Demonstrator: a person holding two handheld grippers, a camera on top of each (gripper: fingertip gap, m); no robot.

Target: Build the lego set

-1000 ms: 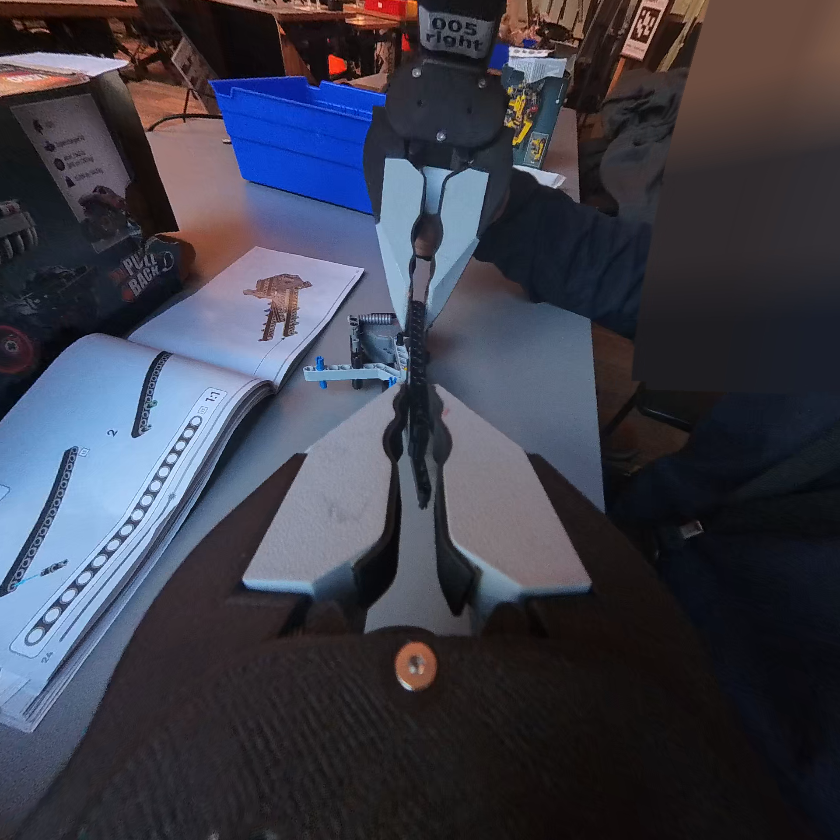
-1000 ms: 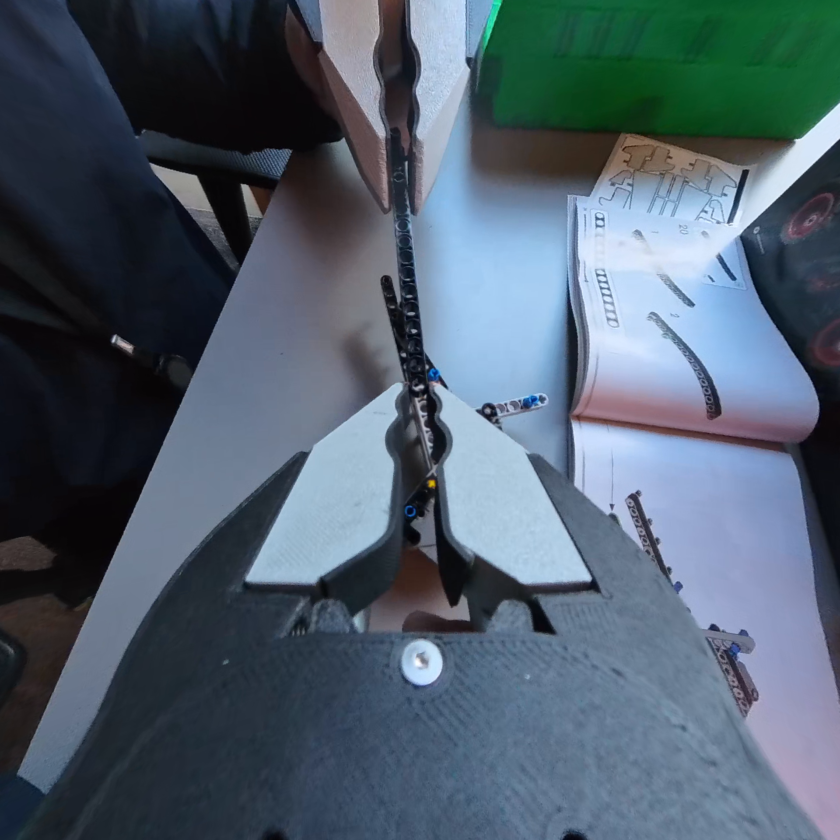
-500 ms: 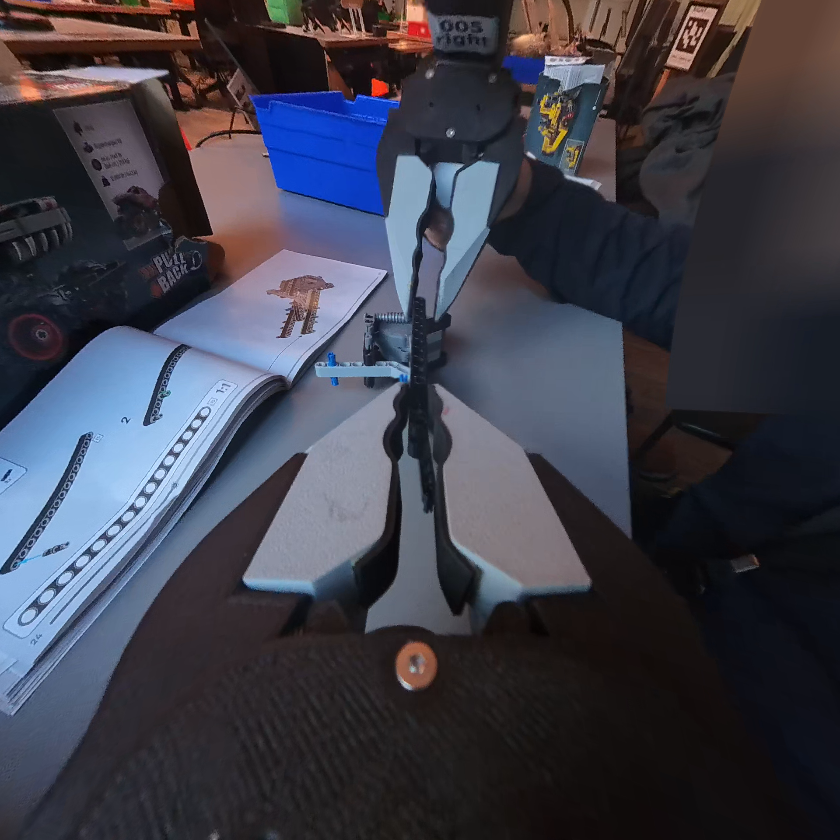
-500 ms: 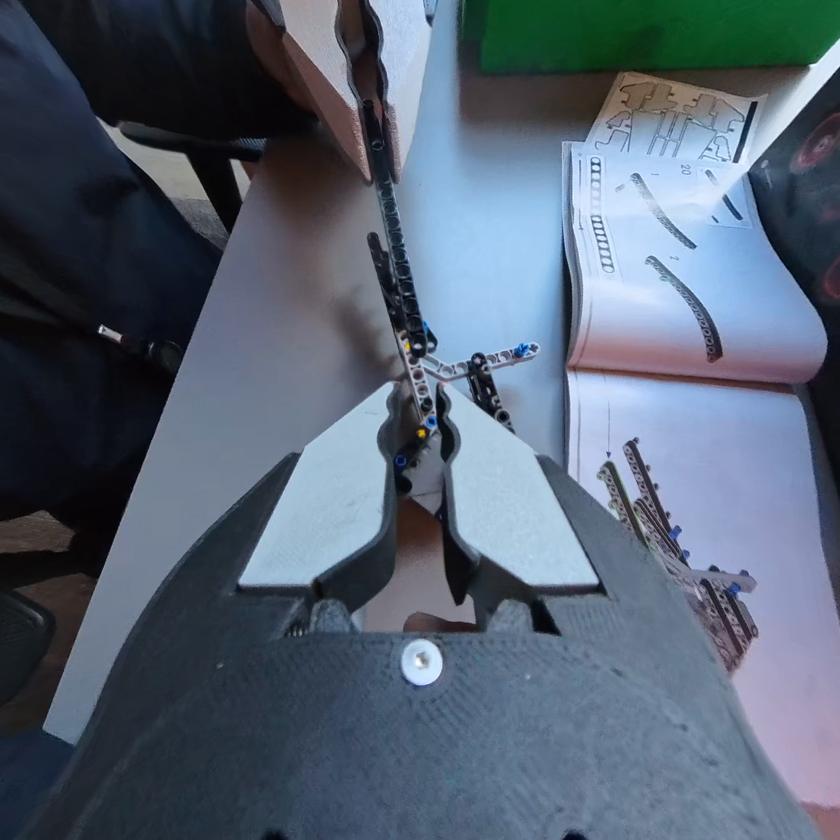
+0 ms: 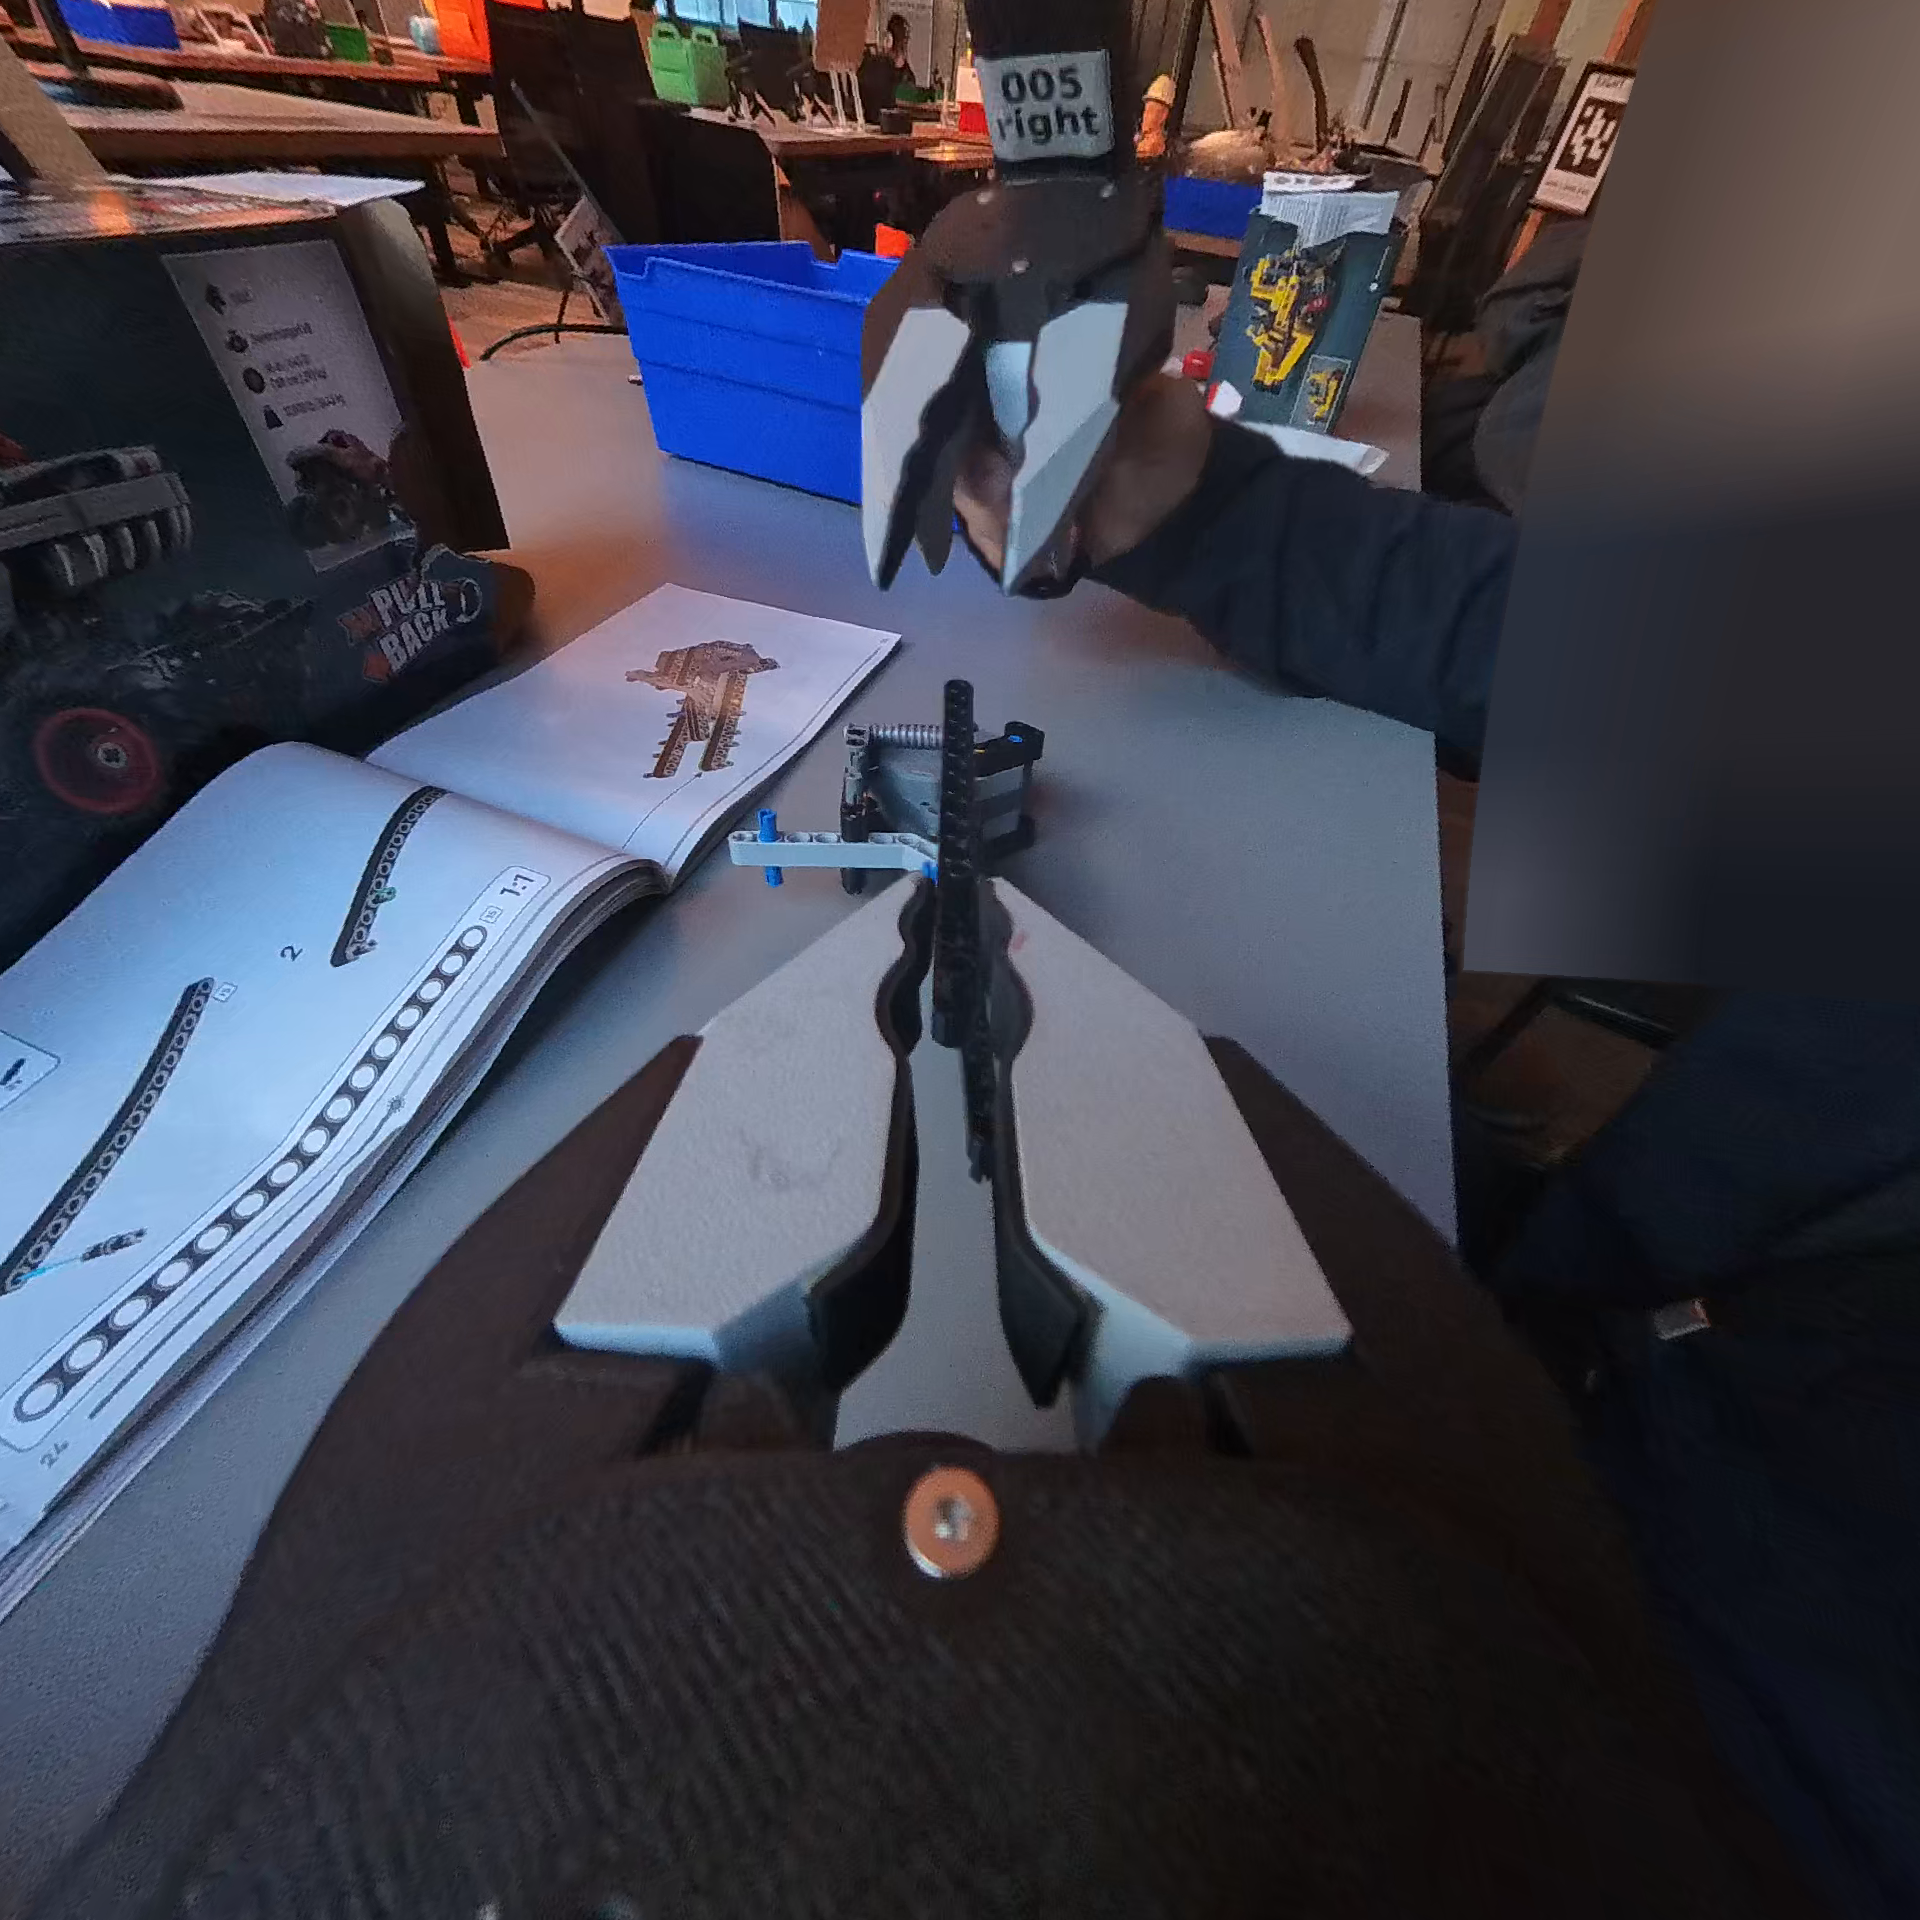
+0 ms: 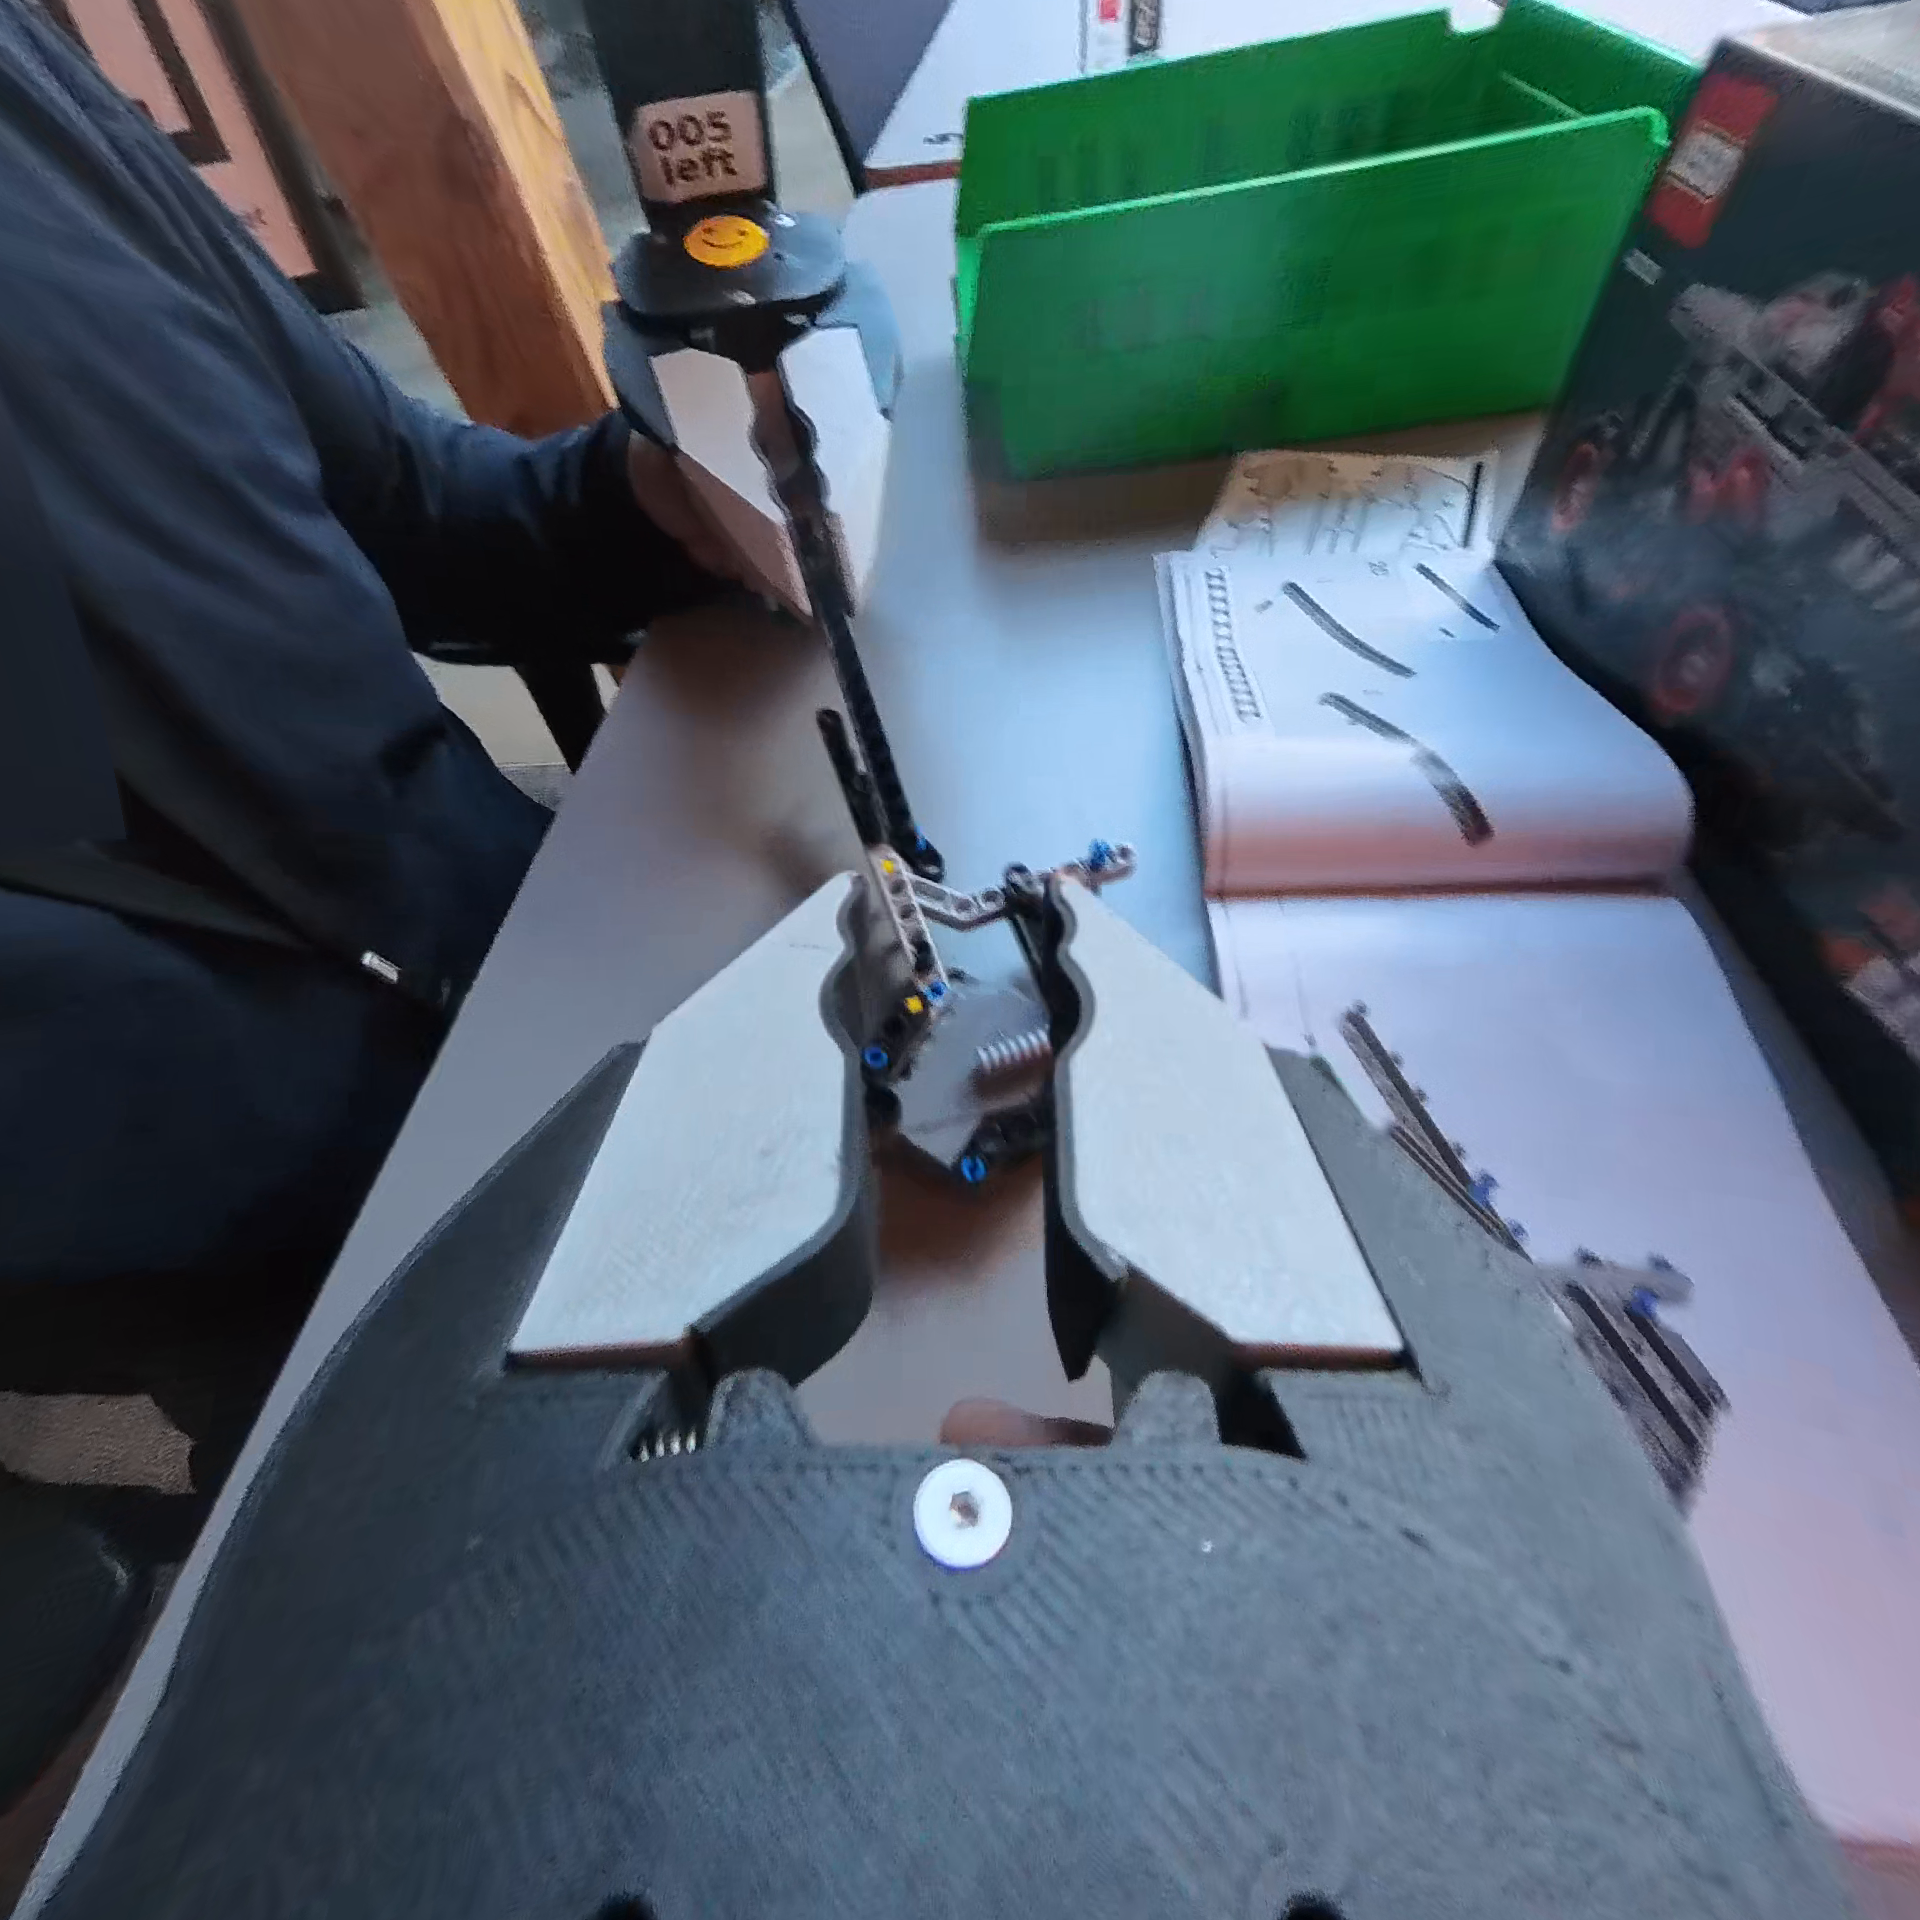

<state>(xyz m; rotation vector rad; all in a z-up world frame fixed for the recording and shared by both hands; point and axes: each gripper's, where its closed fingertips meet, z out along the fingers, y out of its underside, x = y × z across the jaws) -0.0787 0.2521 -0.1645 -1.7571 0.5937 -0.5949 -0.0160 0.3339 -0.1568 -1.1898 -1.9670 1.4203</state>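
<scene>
My left gripper [image 5: 956, 894] is shut on a long black beam [image 5: 958, 790]. The beam's far end meets a small assembly [image 5: 914, 784] of a grey block with a spring, a light grey beam and blue pins. The assembly seems to rest on the grey table [image 5: 1195, 831]. My right gripper [image 6: 945, 914] is open and empty, with the assembly [image 6: 966, 1081] showing between its fingers, below them. In the left wrist view the right gripper [image 5: 956, 577] hangs open above and behind the assembly. In the right wrist view the left gripper [image 6: 821, 603] holds the black beam [image 6: 857, 717].
An open instruction booklet [image 5: 312, 997] lies left of the assembly, with the set's box [image 5: 208, 499] behind it. A blue bin [image 5: 748, 353] and a green bin [image 6: 1299, 291] stand on the table. Another built part [image 6: 1579, 1309] lies on the booklet. The table edge [image 5: 1439, 1039] and a person's body are at the right. Some 11 cm of space lies between my two pairs of fingers.
My right gripper has opened, let go of the assembly and pulled up and back from it. My left gripper still holds the black beam.
</scene>
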